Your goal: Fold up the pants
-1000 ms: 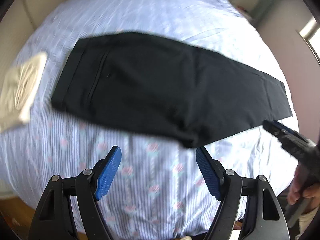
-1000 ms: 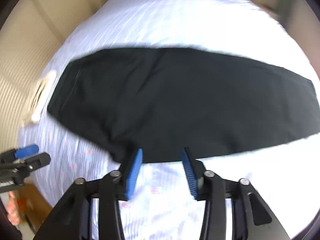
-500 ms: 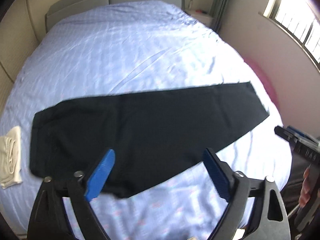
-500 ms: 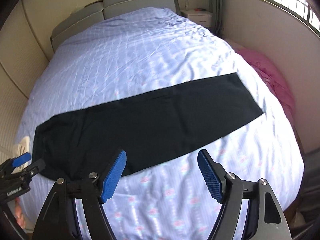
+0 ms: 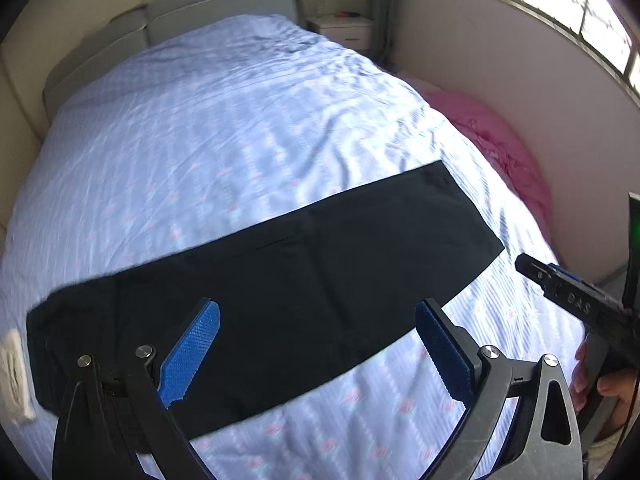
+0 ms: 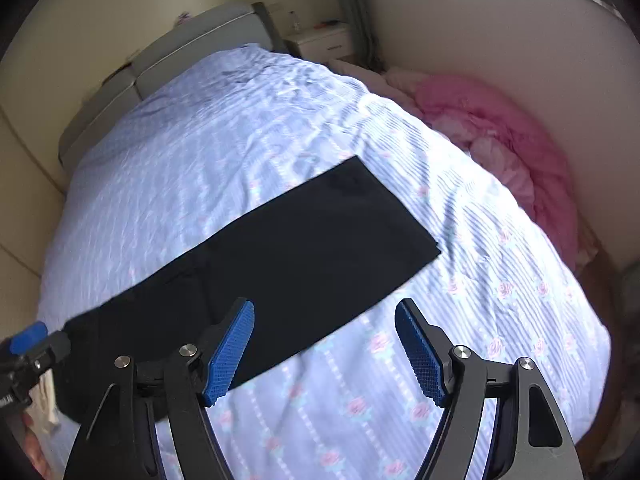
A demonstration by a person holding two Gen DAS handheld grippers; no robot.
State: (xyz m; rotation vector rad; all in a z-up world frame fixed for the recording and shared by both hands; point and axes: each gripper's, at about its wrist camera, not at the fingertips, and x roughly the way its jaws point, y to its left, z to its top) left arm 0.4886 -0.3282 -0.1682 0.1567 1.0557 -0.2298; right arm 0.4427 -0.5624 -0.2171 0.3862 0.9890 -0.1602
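Across the near half of one bed [image 5: 240,120], on a pale blue striped sheet with pink flower print, lie one pair of black pants [image 5: 304,280], smooth matte fabric folded into a long flat band running left to right. Pink crumpled bedding [image 6: 520,152] bunches at right by the wall. One cream cloth [image 5: 14,376] sits at far left. Left gripper [image 5: 316,356] and right gripper [image 6: 324,350], textured blue pads, both spread wide, holding nothing.
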